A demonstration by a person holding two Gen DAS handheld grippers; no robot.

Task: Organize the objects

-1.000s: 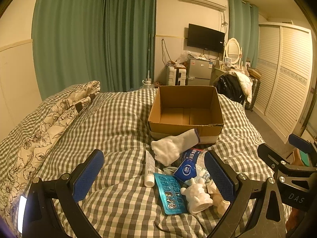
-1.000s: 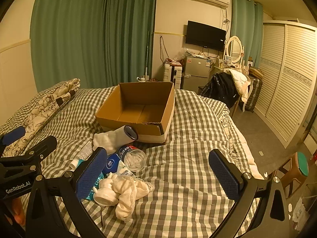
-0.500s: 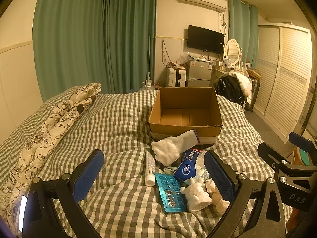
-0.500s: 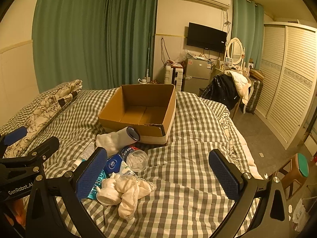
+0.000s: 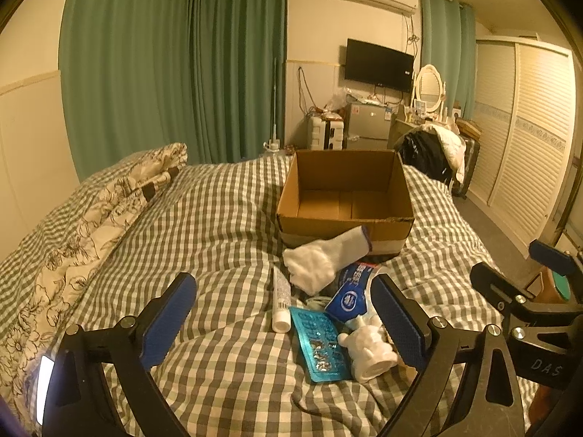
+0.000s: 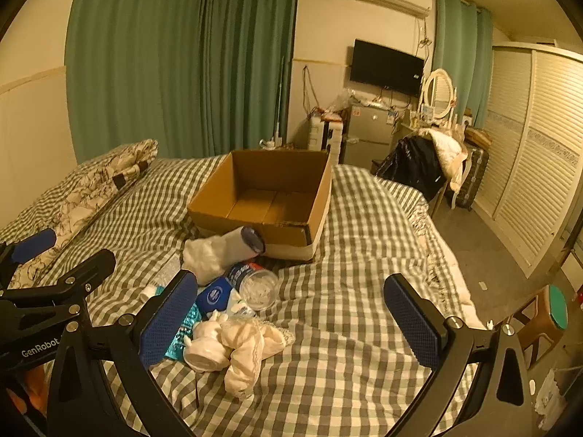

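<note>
Both claws hang over the bed (image 5: 218,225) with nothing gripped: the left claw (image 5: 282,322) is spread wide, and the right claw (image 6: 291,317) is spread wide as well. The cardboard box (image 5: 346,196) sits toward the foot end of the bed, empty as far as its floor shows.

The clutter lies in a tight heap just in front of the box's near wall: a white glove (image 5: 324,258) leaning against that wall, a white tube (image 5: 280,302), a teal blister pack (image 5: 319,346), a blue packet (image 5: 348,300), a white figurine (image 5: 368,349), a clear jar (image 6: 258,286) and a cream cloth (image 6: 251,342).

The step in hand looks like choosing a first piece. Start with whatever lies on top and apart. The tube, at the heap's left edge, is a clean pick: close across its width, lift straight up, then carry it over the box rim. The soft quilt gives, so press down little.
</note>
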